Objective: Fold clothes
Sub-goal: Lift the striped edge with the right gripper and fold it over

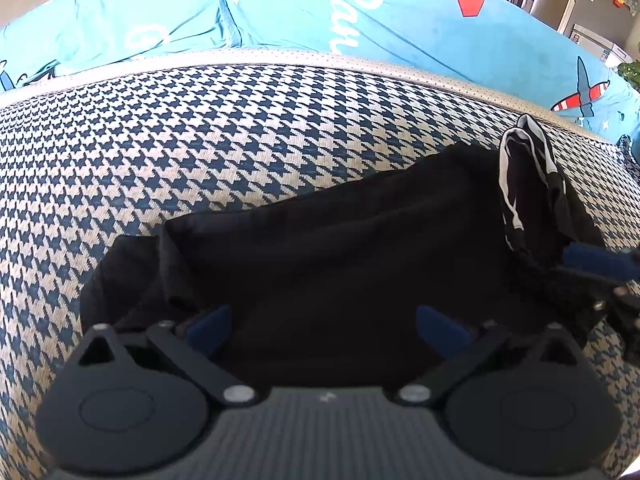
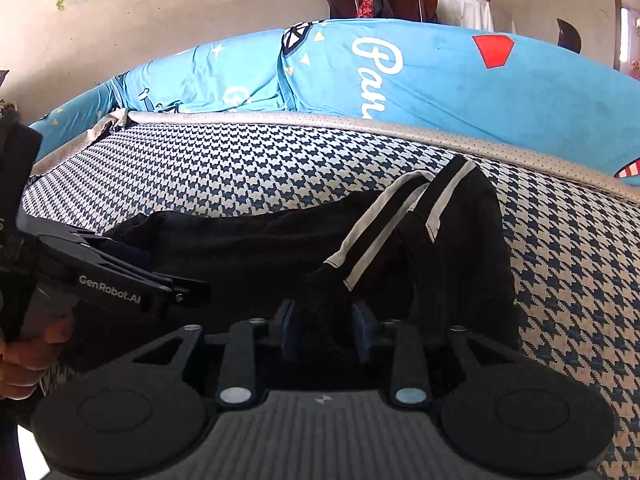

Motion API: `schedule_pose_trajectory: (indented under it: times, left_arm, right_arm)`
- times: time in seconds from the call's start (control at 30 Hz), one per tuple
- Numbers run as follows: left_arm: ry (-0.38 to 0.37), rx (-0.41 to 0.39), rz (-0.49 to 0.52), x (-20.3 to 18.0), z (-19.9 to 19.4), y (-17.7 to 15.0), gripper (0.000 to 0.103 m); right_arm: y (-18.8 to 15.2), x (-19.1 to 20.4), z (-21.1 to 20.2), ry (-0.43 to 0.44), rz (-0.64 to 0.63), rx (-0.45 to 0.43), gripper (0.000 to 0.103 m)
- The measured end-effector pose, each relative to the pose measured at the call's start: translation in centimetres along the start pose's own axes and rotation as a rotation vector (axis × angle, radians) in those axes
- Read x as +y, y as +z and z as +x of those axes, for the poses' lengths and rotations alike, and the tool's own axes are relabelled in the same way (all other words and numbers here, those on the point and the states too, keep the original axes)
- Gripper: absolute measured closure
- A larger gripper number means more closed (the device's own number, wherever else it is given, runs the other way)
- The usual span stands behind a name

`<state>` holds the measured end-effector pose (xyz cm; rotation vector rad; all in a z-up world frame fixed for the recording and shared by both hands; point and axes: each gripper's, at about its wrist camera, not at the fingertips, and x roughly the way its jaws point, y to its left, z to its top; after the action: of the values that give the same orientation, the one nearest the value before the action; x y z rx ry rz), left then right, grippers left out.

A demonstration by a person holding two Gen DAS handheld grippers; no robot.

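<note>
A black garment with white side stripes lies folded on a blue-and-white houndstooth sofa seat. My left gripper hovers over its near edge, jaws spread wide, nothing between the blue pads. In the right wrist view the garment stretches left, its striped end doubled over on top. My right gripper has a bunch of black fabric between its blue pads, which stand slightly apart. The right gripper's blue fingers show at the garment's right end, and the left gripper shows over its left end.
A turquoise printed cover drapes the backrest behind a grey piped seam. A hand holds the left gripper's handle at the lower left. Bare houndstooth seat lies right of the garment. Chairs and a table stand far behind.
</note>
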<state>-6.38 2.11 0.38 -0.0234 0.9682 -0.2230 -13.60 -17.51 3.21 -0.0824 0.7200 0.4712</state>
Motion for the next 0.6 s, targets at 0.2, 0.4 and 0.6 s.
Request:
schedule_pose_trajectory:
  times: [0.2, 0.4, 0.6]
  left_arm:
    - [0.002, 0.000, 0.007, 0.3, -0.1, -0.3, 0.000]
    - [-0.007, 0.001, 0.004, -0.2, -0.4, -0.4, 0.000]
    - [-0.010, 0.002, -0.004, 0.1, -0.5, -0.3, 0.000]
  right_arm:
    - [1.3, -0.5, -2.3, -0.061, 0.026, -0.099, 0.063]
    - [2.4, -1.8, -1.3, -0.200, 0.046, -0.130, 0.055]
    - [3.0, -1.5, 0.7, -0.242, 0.026, -0.122, 0.052]
